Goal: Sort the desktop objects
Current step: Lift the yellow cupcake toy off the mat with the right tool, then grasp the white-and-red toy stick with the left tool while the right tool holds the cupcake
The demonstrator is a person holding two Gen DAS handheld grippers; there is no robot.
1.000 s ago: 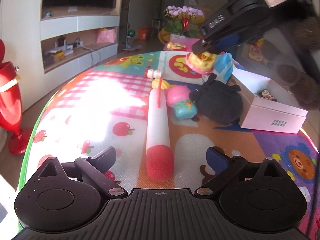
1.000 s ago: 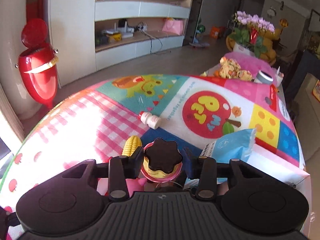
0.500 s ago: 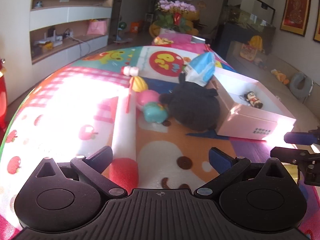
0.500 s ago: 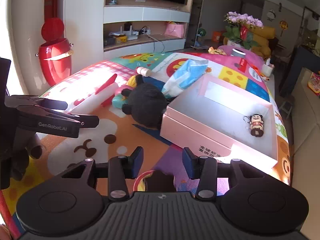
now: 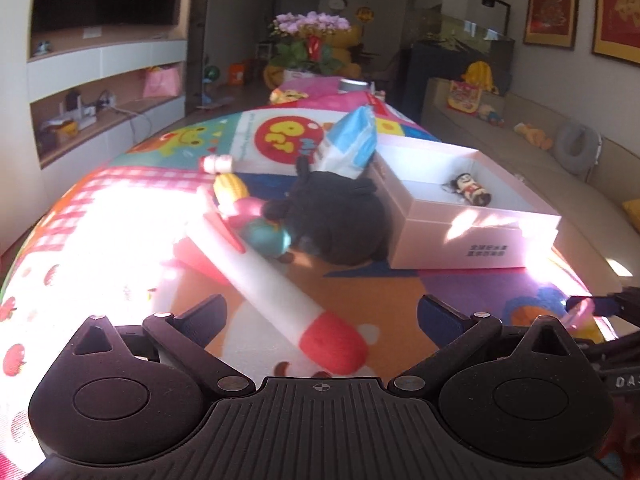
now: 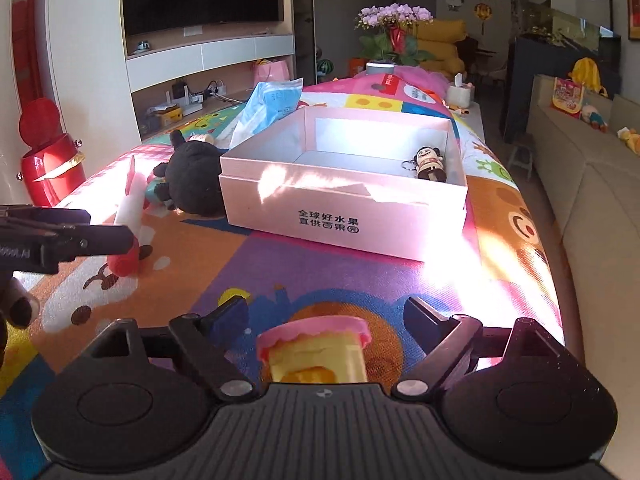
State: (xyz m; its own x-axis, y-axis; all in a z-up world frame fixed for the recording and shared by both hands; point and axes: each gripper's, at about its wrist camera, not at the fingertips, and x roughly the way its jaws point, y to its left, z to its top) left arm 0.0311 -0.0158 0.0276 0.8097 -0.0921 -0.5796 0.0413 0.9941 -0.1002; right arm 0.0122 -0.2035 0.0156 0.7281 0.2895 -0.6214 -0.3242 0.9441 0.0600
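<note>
R gripper fingers opening wide, toy cake loose btwn them; L gripper fingers wide, empty.

Each wrist camera looks forward and down along its own fingers, low over the play mat. Both share the pink box, at right in the left wrist view, centre in the right.

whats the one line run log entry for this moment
right gripper: opening, yellow-pink toy between jaws, untouched | left gripper: open, empty | pink box: holds figurine

Pink box, black plush
</note>
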